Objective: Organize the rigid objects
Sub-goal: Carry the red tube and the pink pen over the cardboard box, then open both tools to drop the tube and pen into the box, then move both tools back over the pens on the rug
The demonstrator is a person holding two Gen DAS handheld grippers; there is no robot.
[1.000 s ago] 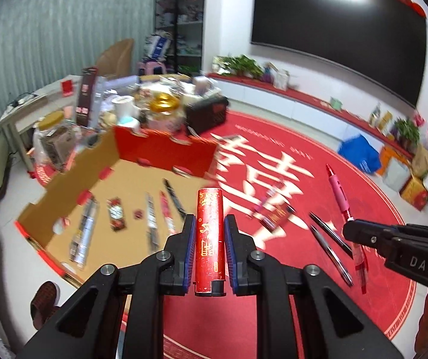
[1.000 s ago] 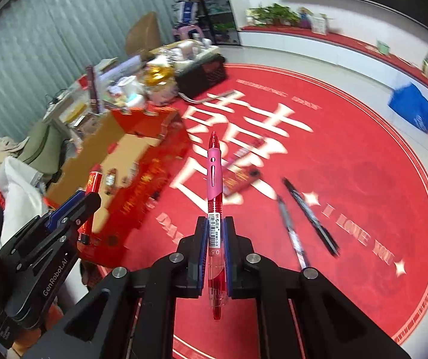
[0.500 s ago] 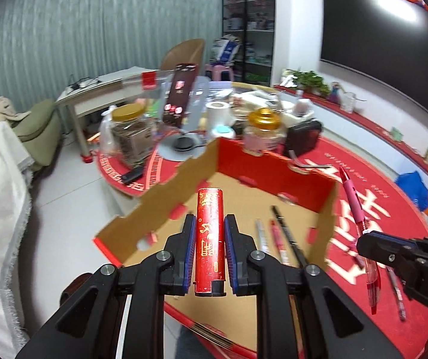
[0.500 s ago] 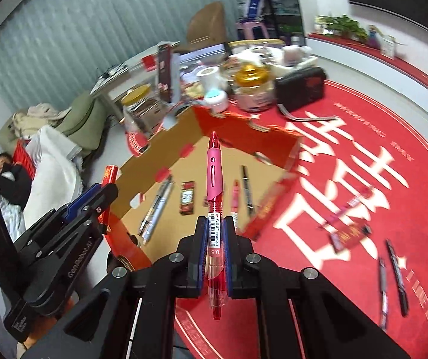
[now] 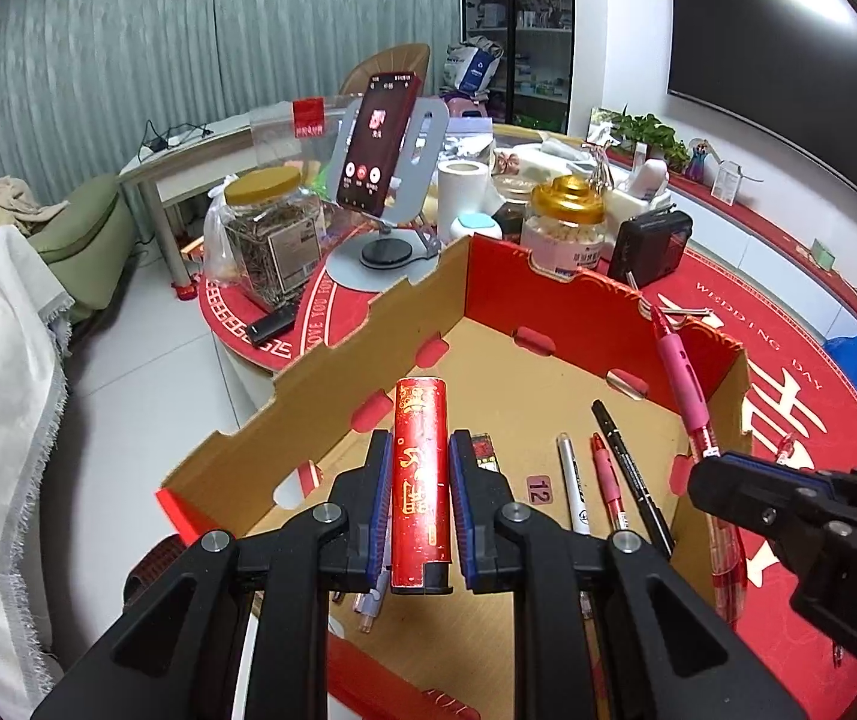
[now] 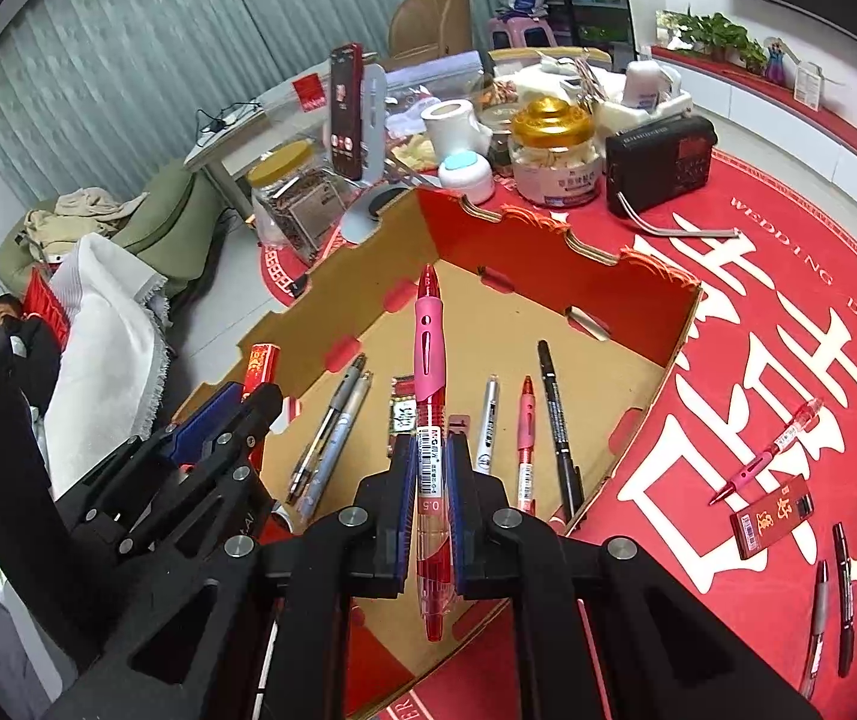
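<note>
The left gripper has its blue-padded black jaws clamped on a glossy red cylindrical tube with gold characters, held over the near edge of the shallow corrugated cardboard box with red scalloped walls. The right gripper pinches a translucent red plastic gel pen with a pink rubber grip, its tip pointing over the box floor. Inside the box lie seven loose things (counting from the right wrist view): two grey metallic pens side by side, one small flat printed packet, one white marker, one pink-gripped pen, one slim black pen. Outside, on the smooth red round surface with white lettering, rest one more pink-gripped red pen, one flat dark-red rectangular box and two dark pens near the rim. Beyond the box stand two clear jars, one gold-lidded, one yellow-lidded.
</note>
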